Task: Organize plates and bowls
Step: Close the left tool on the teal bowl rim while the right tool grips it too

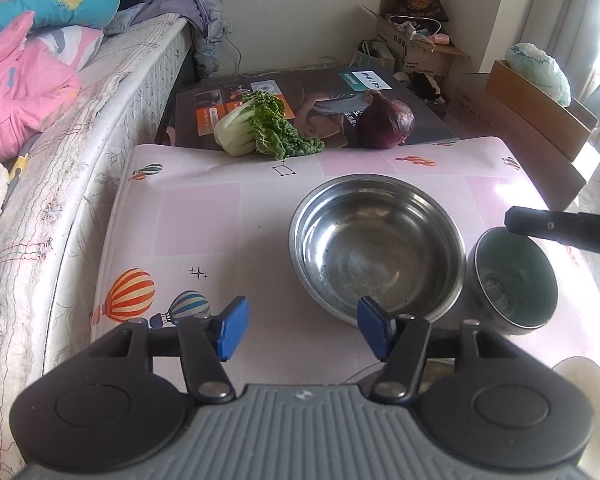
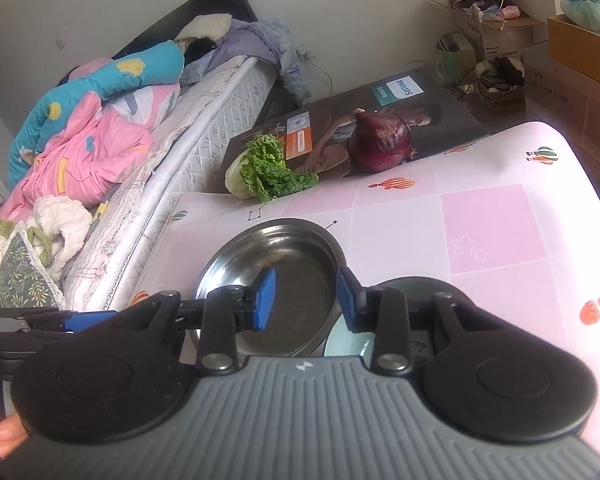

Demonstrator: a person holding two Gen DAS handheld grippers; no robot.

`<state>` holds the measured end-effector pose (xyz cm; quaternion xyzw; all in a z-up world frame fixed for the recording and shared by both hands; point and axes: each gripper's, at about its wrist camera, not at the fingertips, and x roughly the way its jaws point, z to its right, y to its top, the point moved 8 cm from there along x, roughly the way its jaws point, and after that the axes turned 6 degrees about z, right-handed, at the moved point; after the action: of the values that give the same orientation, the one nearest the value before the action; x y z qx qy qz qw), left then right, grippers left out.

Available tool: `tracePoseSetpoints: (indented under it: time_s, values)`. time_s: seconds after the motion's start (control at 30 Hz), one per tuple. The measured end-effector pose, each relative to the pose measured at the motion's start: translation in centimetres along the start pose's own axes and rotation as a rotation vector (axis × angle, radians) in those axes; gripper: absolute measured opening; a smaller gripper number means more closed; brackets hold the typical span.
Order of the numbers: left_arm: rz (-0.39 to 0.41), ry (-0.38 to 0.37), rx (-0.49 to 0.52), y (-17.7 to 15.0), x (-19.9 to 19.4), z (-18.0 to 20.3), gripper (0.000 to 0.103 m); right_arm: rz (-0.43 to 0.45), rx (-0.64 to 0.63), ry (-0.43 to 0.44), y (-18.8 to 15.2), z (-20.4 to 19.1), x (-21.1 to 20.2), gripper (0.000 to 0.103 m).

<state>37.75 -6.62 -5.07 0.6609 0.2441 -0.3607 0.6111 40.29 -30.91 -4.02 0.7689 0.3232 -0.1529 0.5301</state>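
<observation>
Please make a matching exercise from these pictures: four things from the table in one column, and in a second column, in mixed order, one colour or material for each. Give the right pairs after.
Things
1. big bowl
2. small bowl
3. onion
4. cabbage

Descriptions
A. green leaves, white stem
B. dark purple skin
C. bare shiny steel, empty
D. pale green inside, dark rim

Pairs: 1-C, 2-D, 3-B, 4-A
</observation>
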Motion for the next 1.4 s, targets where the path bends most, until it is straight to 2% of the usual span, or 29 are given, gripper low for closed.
tracePoseSetpoints:
  time_s: [0.07, 0.17, 0.47, 0.63, 0.83, 1.0, 1.13, 1.23, 1.4]
  values:
    - [0.002, -0.017, 0.021, -0.5, -1.3, 1.1, 0.066, 0.009, -0.006, 0.002, -0.2, -0.1, -2.2, 0.046]
    - [-0.006, -0.064, 0.029, -1.2, -2.8, 2.5, 0.071, 0.021, -0.014, -0.004, -0.6, 0.1, -5.2, 0.049]
    - [-0.001, -0.186, 0.083, -2.6, -5.6, 7.9, 0.077, 0.035, -0.001, -0.035, -2.9, 2.7, -12.5, 0.054]
    - [0.02, -0.221, 0.117, -2.9, -5.6, 10.7, 0.077, 0.044, 0.03, -0.061, -3.6, 4.6, -14.3, 0.054]
    - [0.003, -0.257, 0.081, -2.3, -3.4, 12.8, 0.076, 0.036, 0.064, -0.075, -3.9, 6.6, -13.6, 0.055]
    - [-0.023, -0.252, 0.061, -1.4, -0.4, 14.1, 0.067, 0.011, 0.104, -0.076, -3.7, 8.6, -10.5, 0.055]
    - [-0.077, -0.246, 0.02, -1.2, 2.2, 14.4, 0.049, -0.029, 0.123, -0.072, -3.5, 9.8, -7.0, 0.055]
    - [-0.098, -0.225, 0.022, -1.0, 3.6, 14.7, 0.031, -0.058, 0.125, -0.074, -3.4, 10.4, -4.7, 0.052]
    - [-0.133, -0.198, 0.001, -0.8, 5.7, 14.7, 0.02, -0.094, 0.123, -0.101, -3.0, 11.5, -1.1, 0.045]
